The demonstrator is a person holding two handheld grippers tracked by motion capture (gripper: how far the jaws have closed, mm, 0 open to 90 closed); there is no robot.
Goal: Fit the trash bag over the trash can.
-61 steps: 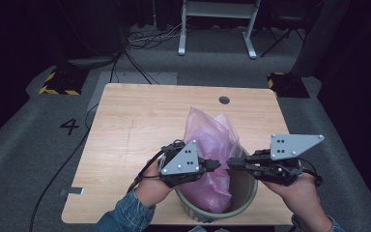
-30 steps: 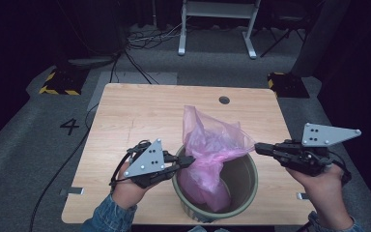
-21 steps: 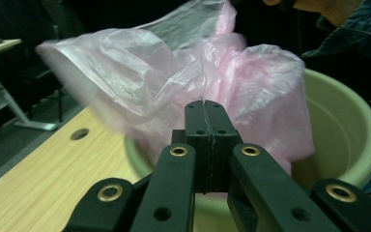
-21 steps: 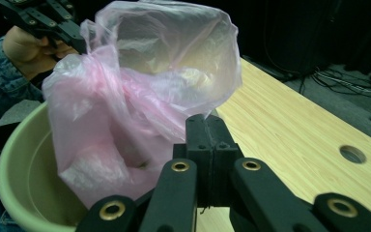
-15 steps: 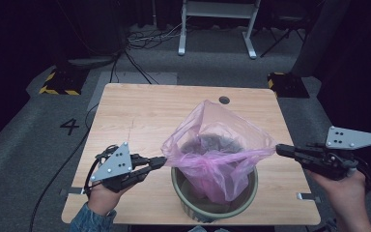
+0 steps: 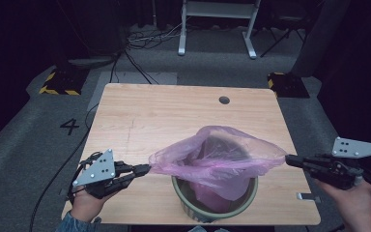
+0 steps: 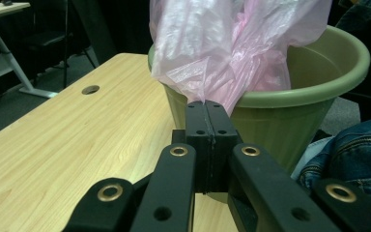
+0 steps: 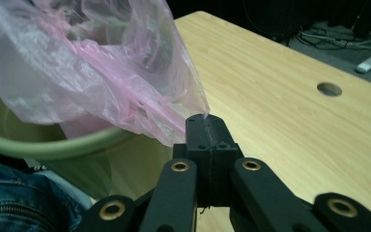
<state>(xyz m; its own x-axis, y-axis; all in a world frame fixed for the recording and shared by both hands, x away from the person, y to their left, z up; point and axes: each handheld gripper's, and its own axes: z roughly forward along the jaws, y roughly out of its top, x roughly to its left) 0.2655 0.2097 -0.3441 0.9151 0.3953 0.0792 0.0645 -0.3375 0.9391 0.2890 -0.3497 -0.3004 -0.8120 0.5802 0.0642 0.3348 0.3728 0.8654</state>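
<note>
While the pink bag (image 6: 217, 157) hung inside the green bucket (image 6: 215, 205) on the table (image 6: 174, 116), left gripper (image 6: 145, 169) and right gripper (image 6: 290, 159) each pinched its rim closed, stretching it wide.

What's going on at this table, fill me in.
A person is lining a green bin with a pink plastic bag. The left gripper and the right gripper each have their jaws shut on an opposite edge of the bag's mouth, holding it stretched wide open above the bin's rim. The bag's lower part hangs inside the bin, which stands on the wooden table.
</note>
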